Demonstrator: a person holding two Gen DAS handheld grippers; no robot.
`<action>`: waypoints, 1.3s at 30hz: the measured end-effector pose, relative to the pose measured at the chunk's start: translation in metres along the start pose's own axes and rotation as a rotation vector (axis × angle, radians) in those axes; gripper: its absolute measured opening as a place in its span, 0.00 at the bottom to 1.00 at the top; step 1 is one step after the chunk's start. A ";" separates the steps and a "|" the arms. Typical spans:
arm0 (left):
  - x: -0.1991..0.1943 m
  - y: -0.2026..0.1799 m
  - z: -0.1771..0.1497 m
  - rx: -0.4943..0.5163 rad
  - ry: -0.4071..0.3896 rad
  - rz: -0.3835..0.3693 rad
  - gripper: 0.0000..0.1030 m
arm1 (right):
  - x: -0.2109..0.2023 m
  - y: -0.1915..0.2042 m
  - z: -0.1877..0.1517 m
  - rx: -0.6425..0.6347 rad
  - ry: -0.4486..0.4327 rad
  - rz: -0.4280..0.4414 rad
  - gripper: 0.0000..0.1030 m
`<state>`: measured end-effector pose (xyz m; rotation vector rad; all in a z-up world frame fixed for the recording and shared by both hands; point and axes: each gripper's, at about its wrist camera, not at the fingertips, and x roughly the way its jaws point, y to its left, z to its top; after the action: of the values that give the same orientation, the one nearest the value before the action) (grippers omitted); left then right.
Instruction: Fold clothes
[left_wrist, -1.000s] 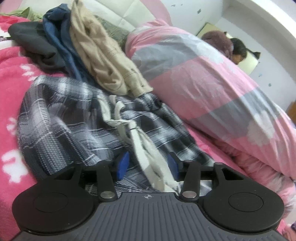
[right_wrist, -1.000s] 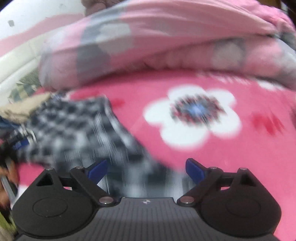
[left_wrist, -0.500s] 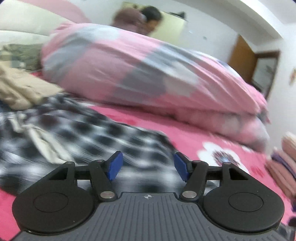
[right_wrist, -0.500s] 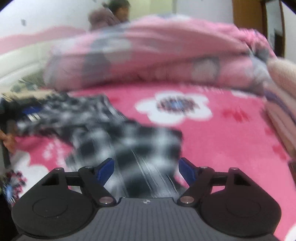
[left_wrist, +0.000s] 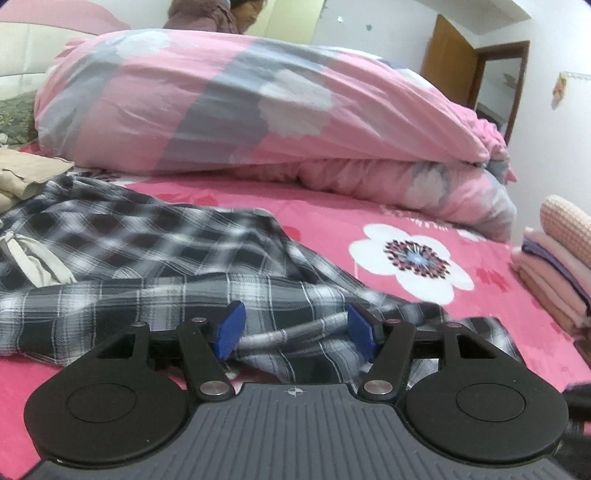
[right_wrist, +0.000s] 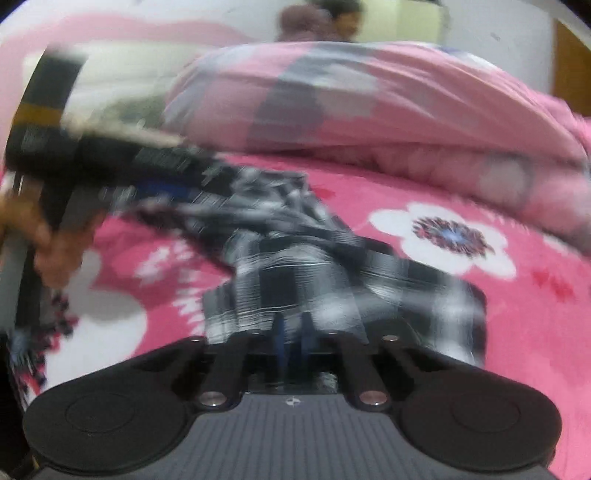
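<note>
The plaid trousers (left_wrist: 155, 258) lie spread on the pink flowered bedcover (left_wrist: 480, 280), in front of the rolled pink quilt (left_wrist: 258, 110). The left gripper (left_wrist: 293, 328) is open, its blue pads on both sides of a fold of the plaid cloth. The right gripper (right_wrist: 291, 339) has its pads pressed together on the near edge of the trousers (right_wrist: 332, 280). Folded clothes (left_wrist: 554, 258) are stacked at the right edge of the bed.

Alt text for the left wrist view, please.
The left gripper hangs open over a crumpled plaid garment on a pink flowered bedspread. A rolled pink duvet lies behind it, and folded clothes are stacked at the right edge.
</note>
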<state>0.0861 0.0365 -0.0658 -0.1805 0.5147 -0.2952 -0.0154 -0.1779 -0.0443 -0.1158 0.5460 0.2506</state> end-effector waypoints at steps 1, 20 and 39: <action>0.001 -0.001 -0.001 -0.002 0.008 -0.001 0.60 | -0.006 -0.009 -0.001 0.034 -0.016 -0.008 0.03; -0.015 -0.002 -0.008 -0.077 0.102 0.073 0.60 | -0.016 -0.009 0.010 -0.047 -0.004 0.114 0.48; -0.010 0.015 -0.015 -0.107 0.125 0.016 0.60 | -0.010 -0.041 0.014 0.190 -0.026 0.061 0.06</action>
<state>0.0739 0.0522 -0.0777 -0.2625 0.6559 -0.2643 -0.0062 -0.2174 -0.0254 0.0888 0.5455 0.2582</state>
